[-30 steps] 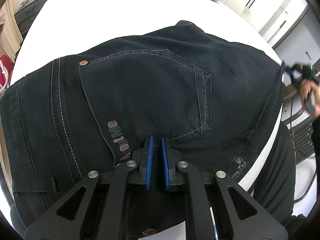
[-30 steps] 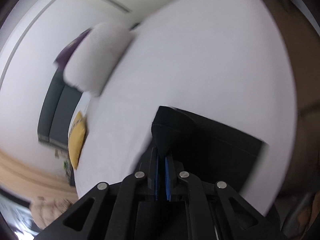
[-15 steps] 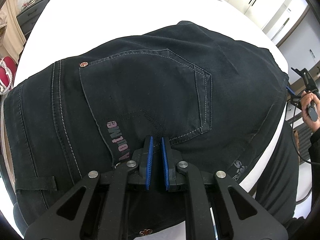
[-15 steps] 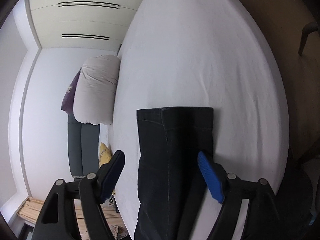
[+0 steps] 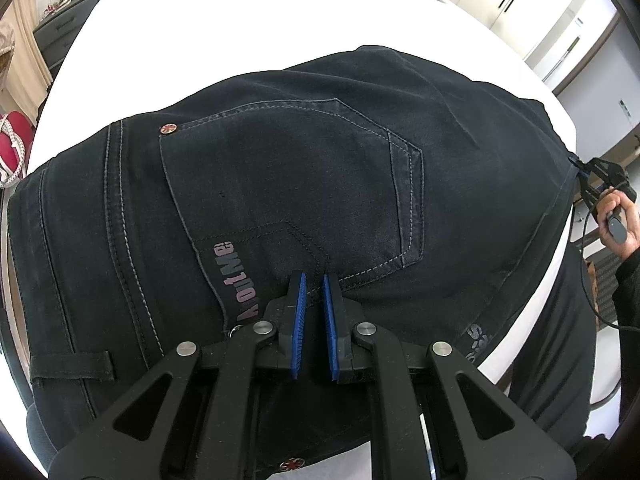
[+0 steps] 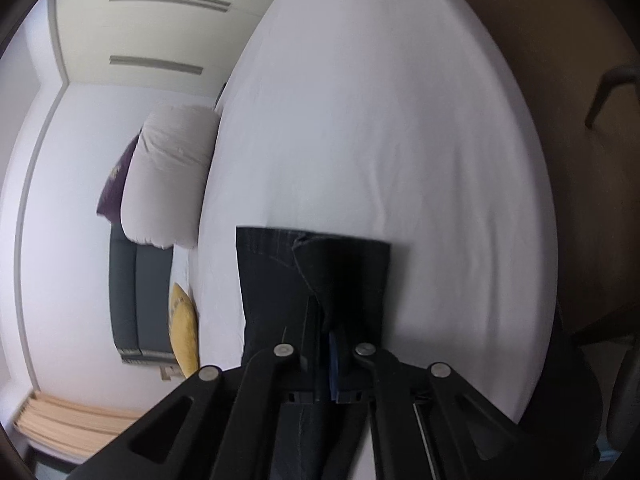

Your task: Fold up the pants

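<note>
Dark black jeans (image 5: 304,168) lie on a white bed (image 5: 224,28), seat side up with a back pocket and a pink logo showing. My left gripper (image 5: 314,280) hovers over the lower pocket edge, its blue pads nearly together with nothing between them. In the right wrist view, my right gripper (image 6: 326,320) is shut on the leg end of the jeans (image 6: 280,272), lifting a fold of the hem off the white bed (image 6: 380,140). The right gripper also shows far right in the left wrist view (image 5: 584,172), at the jeans' end.
A white pillow (image 6: 168,176) and a purple one lie at the bed's head. A yellow cushion (image 6: 184,332) sits near a dark sofa (image 6: 136,300). Wardrobe doors (image 6: 140,28) stand behind. A dresser (image 5: 64,36) and a red item (image 5: 12,148) are left of the bed.
My right gripper was open around the leg hem half a second ago; now it is shut on the hem and raising it. The left gripper stays put.
</note>
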Action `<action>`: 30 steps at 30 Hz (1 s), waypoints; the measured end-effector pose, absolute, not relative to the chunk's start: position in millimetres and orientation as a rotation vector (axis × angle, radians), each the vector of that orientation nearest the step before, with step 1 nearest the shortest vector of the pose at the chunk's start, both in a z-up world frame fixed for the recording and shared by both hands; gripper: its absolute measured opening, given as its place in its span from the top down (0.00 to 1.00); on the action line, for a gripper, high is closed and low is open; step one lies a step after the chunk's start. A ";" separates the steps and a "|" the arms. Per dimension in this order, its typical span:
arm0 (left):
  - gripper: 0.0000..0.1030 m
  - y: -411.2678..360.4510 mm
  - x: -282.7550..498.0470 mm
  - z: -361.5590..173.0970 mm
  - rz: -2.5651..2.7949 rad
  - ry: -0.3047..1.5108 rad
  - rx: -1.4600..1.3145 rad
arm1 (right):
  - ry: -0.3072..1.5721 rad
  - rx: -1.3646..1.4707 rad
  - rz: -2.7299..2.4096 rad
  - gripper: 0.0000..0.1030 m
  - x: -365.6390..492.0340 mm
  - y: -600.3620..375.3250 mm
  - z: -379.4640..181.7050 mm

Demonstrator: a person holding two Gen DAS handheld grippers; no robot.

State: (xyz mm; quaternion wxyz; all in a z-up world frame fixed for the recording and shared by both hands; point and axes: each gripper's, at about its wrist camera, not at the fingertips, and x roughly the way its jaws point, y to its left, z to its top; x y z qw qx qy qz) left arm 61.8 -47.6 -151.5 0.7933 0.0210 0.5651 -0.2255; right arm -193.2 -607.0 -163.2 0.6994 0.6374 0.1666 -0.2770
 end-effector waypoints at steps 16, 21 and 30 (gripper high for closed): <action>0.91 -34.0 65.2 -150.9 -0.491 1.213 0.017 | 0.374 1.450 -0.646 0.97 -206.6 -611.9 -178.6; 0.91 -21.2 63.0 -152.8 -0.500 1.195 -0.031 | 0.391 1.421 -0.612 0.86 -214.0 -611.9 -170.6; 0.91 -4.7 58.5 -155.7 -0.509 1.173 -0.073 | 0.643 1.132 -0.223 0.59 -180.7 -470.0 -87.4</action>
